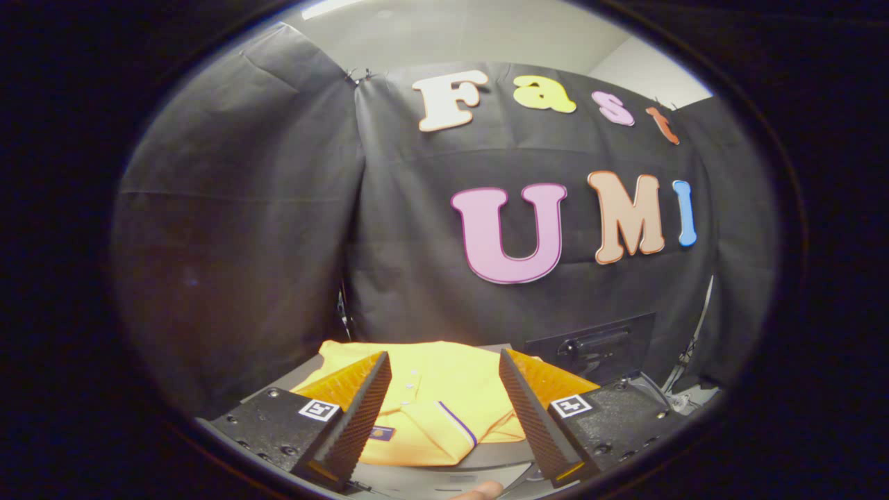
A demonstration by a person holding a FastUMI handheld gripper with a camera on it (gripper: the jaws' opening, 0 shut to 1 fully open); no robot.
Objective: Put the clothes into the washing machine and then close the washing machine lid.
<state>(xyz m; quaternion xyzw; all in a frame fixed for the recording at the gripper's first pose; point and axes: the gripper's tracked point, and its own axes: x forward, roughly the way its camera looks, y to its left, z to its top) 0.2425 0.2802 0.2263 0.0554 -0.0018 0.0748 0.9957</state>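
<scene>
A recording booth set up for a laundry chore, not a real home.

Black cloth [264, 208] hangs as the wall on all sides, with folds and clips at the top, and a plain pale ceiling [444, 35] shows above it. A yellow shirt [430, 410] lies folded on a grey surface [500, 458]. The gripper [444, 389] holds its fingers apart over the shirt, and a dark box with a handle [590, 347] stands behind.

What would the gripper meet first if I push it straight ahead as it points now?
Probably the folded yellow shirt: it lies between and just ahead of the open gripper fingers, untouched. Depth is unclear; if the line passes above it, the black cloth wall comes next.
</scene>
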